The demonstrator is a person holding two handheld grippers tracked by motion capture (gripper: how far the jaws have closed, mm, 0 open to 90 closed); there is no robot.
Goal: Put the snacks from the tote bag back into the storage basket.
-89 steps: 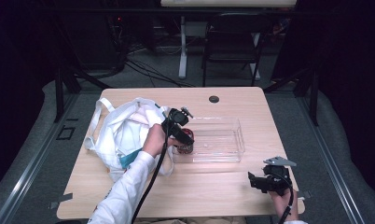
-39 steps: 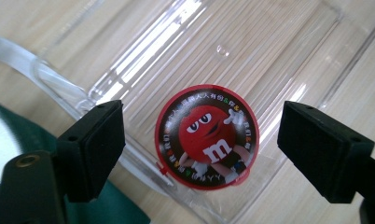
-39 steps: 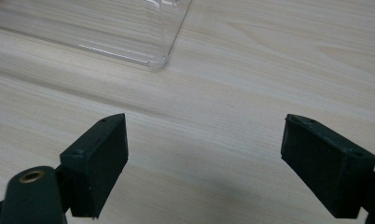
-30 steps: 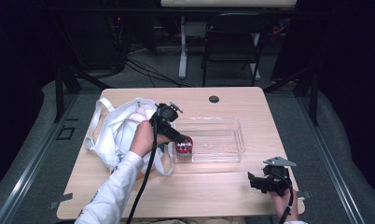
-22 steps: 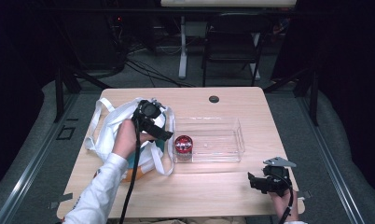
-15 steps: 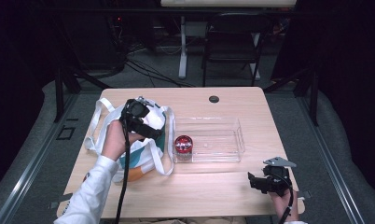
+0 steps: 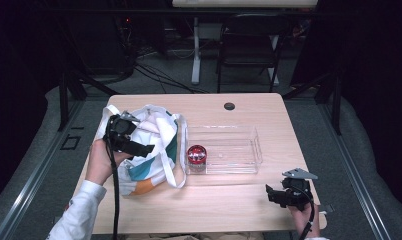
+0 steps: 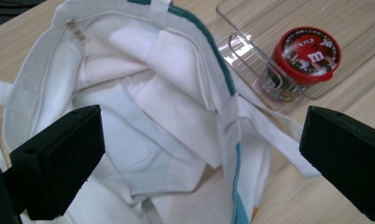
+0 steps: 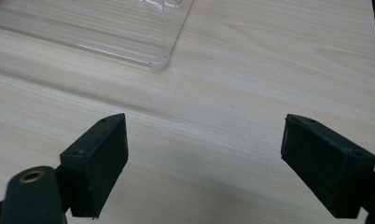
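1. Sitting inside the clear tray [image 7: 249,131], at its left end, the red-lidded candy jar [image 7: 196,154] stands upright on the tray floor; in the left gripper view the same jar [image 8: 306,55] shows in the corner of the tray [image 8: 251,18], free of both jaws.

2. Just beside the tray, to its left, the white tote bag [image 7: 151,145] lies on the wooden table [image 7: 229,210], and one of its straps runs along the tray's end wall. Its mouth [image 8: 143,107] is turned toward the gripper, and I can see only white folds of cloth inside.

3. The left gripper [image 7: 141,148] hangs over the bag. Its jaws have just been opening and now stand wide apart, with nothing pressed between them; only bag cloth lies under the gap.

4. The relation that matters: the bag's opening is directly in front of these jaws and below them, while the jar lies off to the far right of them. I judge that the next move is a reach down into the bag, so the left hand is clearly the nearer one.

5. The right gripper [image 7: 276,194] rests at the near right corner of the table, well apart from the bag. Its jaws are released and wide over bare wood, with a tray corner [image 9: 158,63] ahead.
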